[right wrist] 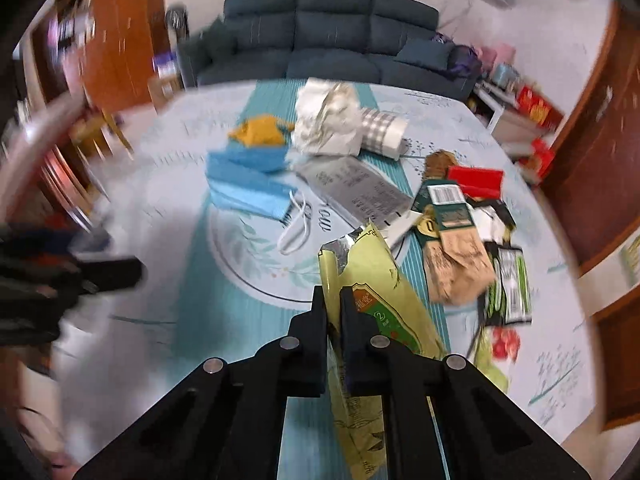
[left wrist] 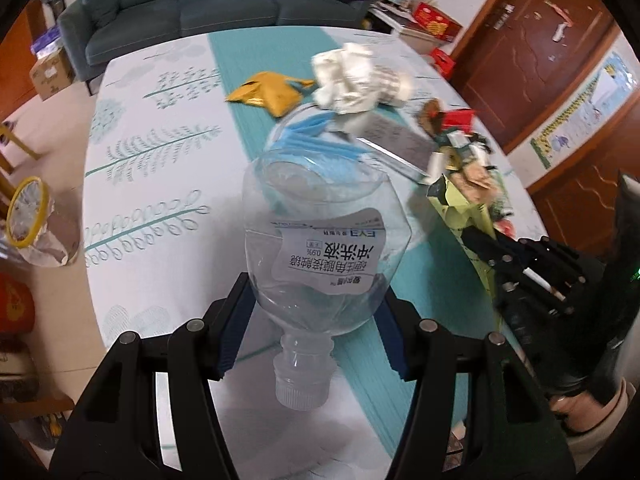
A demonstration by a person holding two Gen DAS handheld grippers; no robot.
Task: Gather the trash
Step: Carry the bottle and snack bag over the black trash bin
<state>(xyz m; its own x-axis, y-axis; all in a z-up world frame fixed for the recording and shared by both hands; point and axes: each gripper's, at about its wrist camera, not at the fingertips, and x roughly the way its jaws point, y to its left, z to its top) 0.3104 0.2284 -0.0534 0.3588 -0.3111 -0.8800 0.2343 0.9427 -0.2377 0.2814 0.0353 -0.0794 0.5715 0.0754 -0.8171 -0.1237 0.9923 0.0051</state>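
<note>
My left gripper (left wrist: 316, 300) is shut on a clear plastic bottle (left wrist: 324, 248) with a white label, cap toward the camera, held above the table. My right gripper (right wrist: 334, 304) is shut on a yellow-green foil wrapper (right wrist: 368, 280) and holds it above the table; the wrapper (left wrist: 460, 204) and the right gripper (left wrist: 532, 276) also show at the right of the left wrist view. Trash on the table: a blue face mask (right wrist: 248, 184), a crumpled white paper (right wrist: 328, 120), a yellow packet (right wrist: 260, 130), a receipt (right wrist: 360, 192), and a pile of wrappers and cartons (right wrist: 460, 240).
A small bin lined with foil and a yellow rim (left wrist: 32, 216) stands left of the table (left wrist: 160, 184). A patterned paper cup (right wrist: 384, 132) lies by the crumpled paper. A dark sofa (right wrist: 328, 36) is behind the table. Wooden doors are at the right.
</note>
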